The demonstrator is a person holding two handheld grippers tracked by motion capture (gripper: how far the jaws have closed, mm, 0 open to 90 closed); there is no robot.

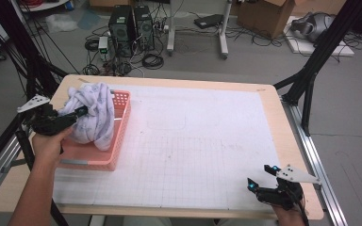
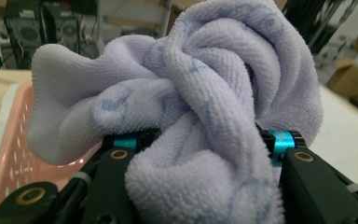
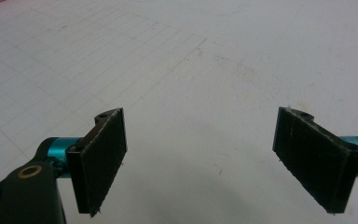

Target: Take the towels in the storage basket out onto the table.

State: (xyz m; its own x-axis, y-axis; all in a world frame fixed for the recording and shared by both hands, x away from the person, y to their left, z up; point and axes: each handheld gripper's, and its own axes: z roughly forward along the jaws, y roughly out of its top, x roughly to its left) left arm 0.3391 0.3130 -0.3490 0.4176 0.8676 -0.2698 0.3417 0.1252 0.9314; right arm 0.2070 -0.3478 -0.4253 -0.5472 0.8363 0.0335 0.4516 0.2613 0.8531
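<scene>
Towel (image 2: 186, 93), pale lilac terry, bunched in swirled folds, clamped in left tongs (image 1: 82, 111); right tongs (image 3: 200, 158) wide.

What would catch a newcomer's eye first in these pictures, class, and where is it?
First comes the bunched pale lilac towel, clamped in the left gripper above the pink basket at the table's left side. Next, the right gripper near the front right corner, its jaws wide apart with nothing between them, over the white gridded mat.
</scene>
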